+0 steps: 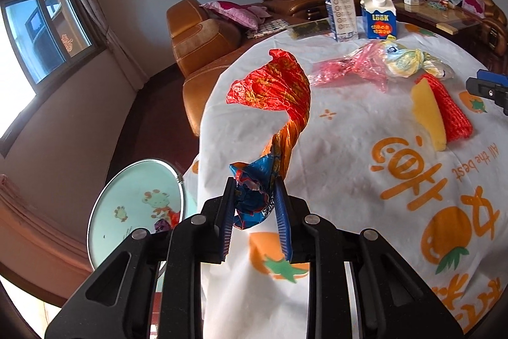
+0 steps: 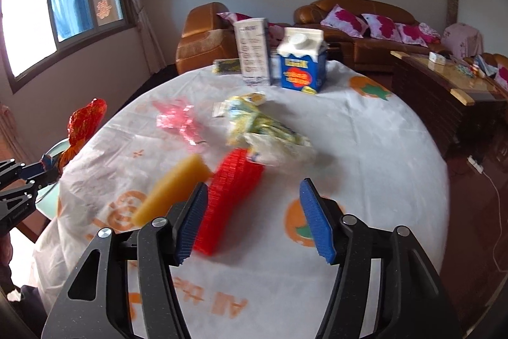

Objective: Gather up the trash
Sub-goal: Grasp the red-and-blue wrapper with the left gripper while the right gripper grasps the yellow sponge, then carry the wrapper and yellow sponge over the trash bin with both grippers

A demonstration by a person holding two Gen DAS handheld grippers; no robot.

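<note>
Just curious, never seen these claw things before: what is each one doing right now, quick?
Left gripper: closed on the crumpled red and blue snack wrapper, lifted off the table.
Right gripper: open, holding nothing; the red mesh sleeve lies just ahead.

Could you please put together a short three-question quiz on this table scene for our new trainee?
1. True or false: the left gripper is shut on the red and orange wrapper.
2. Which lies nearest the right gripper? A) the red mesh roll B) the blue carton C) the pink plastic bag
3. Fill in: the right gripper's jaws stand ____, with nothing pressed between them.

Key
1. True: its jaws pinch the wrapper's crumpled blue end and the rest sticks up above the tablecloth.
2. A: the roll lies just ahead of the left jaw, beside the yellow sponge.
3. Open.
</note>
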